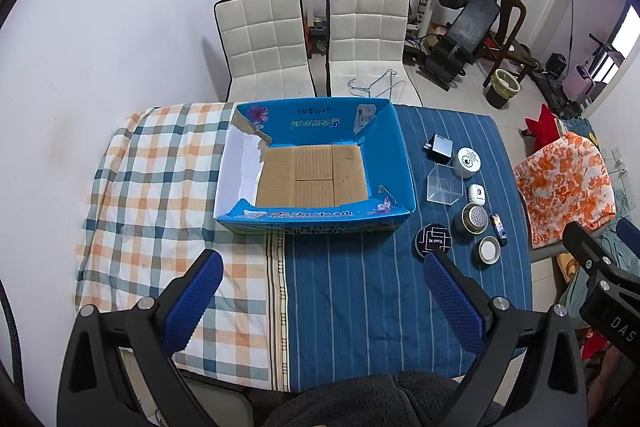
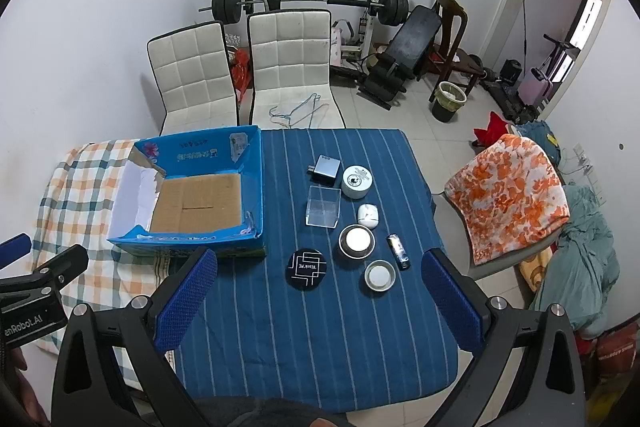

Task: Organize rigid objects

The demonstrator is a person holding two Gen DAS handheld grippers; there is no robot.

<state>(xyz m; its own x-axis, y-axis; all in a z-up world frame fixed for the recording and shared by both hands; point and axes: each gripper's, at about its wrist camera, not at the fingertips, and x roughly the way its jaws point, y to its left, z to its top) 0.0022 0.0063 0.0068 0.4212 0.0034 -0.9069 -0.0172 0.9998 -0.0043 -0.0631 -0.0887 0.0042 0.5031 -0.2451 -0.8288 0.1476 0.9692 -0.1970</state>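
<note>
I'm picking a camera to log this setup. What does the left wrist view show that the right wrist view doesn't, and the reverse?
Only the left wrist view shows the whole checked cloth and the right gripper's body at its right edge. Only the right wrist view shows the doorway, the pink suitcase, and the left gripper's body at its left edge. Both show the empty blue box, the small objects on the blue striped cloth, two white chairs and the weight bench.
</note>
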